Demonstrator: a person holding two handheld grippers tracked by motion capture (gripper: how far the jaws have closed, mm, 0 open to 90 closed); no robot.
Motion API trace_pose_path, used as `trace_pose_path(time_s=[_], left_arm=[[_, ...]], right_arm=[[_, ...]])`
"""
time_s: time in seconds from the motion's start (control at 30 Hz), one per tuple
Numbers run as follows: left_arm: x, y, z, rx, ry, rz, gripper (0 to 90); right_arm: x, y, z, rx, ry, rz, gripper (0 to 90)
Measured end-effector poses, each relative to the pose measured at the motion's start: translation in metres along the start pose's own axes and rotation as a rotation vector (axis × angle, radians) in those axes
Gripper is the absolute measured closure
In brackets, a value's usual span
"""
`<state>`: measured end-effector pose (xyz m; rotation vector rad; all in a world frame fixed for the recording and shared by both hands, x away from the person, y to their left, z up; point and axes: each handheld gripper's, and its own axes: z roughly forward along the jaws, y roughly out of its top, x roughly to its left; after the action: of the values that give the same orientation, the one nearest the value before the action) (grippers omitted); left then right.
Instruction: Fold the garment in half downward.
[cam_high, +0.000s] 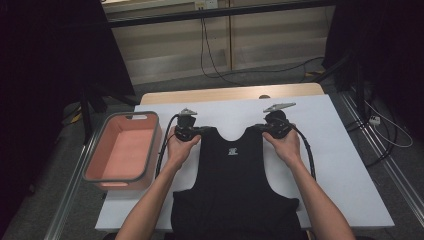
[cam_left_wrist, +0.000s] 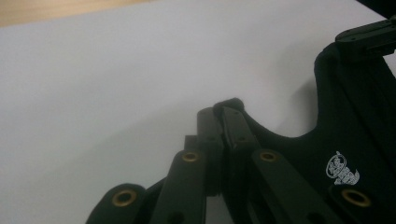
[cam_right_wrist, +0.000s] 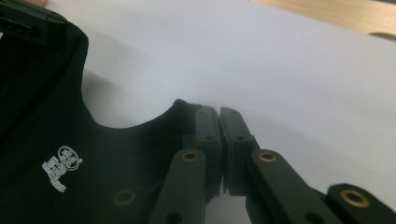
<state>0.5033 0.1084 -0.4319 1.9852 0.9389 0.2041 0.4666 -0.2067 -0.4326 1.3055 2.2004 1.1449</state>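
Black sleeveless fabric vest with small white chest print (cam_high: 232, 175), spread flat on the white-covered table (cam_high: 345, 165), neckline away from the person and hem at the near edge. Left tongs (cam_high: 201, 130) clamped tight on the left shoulder strap (cam_left_wrist: 229, 105); right tongs (cam_high: 256, 127) clamped tight on the right shoulder strap (cam_right_wrist: 184, 106). Salmon-pink rectangular plastic basin with grey rim (cam_high: 125, 150) near the table's left edge, well apart from the vest.
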Motion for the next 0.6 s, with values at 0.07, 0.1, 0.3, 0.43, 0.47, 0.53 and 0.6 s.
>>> trace_pose_path(time_s=[0.07,0.1,0.3,0.43,0.47,0.53,0.6], left_arm=[[-0.001,0.004,-0.002,-0.016,0.005,-0.002,87.3],[-0.001,0.005,-0.004,-0.021,0.007,-0.001,87.4],[-0.004,0.019,-0.011,-0.065,0.02,0.015,87.5],[-0.003,0.028,-0.018,-0.084,0.025,0.02,87.5],[-0.002,0.031,-0.019,-0.095,0.026,0.022,87.5],[-0.002,0.034,-0.023,-0.109,0.026,0.014,87.5],[-0.001,0.039,-0.026,-0.117,0.033,0.012,87.6]], right_arm=[[0.0,0.005,-0.004,-0.015,0.0,0.001,87.7],[0.0,0.006,-0.005,-0.021,0.001,0.001,87.8],[-0.002,0.018,-0.014,-0.057,0.0,0.006,87.7],[-0.002,0.03,-0.022,-0.085,-0.003,-0.003,87.8],[-0.002,0.032,-0.023,-0.09,-0.004,-0.002,87.7],[-0.002,0.038,-0.027,-0.105,-0.005,0.002,87.8],[-0.003,0.042,-0.03,-0.117,-0.007,0.001,87.8]])
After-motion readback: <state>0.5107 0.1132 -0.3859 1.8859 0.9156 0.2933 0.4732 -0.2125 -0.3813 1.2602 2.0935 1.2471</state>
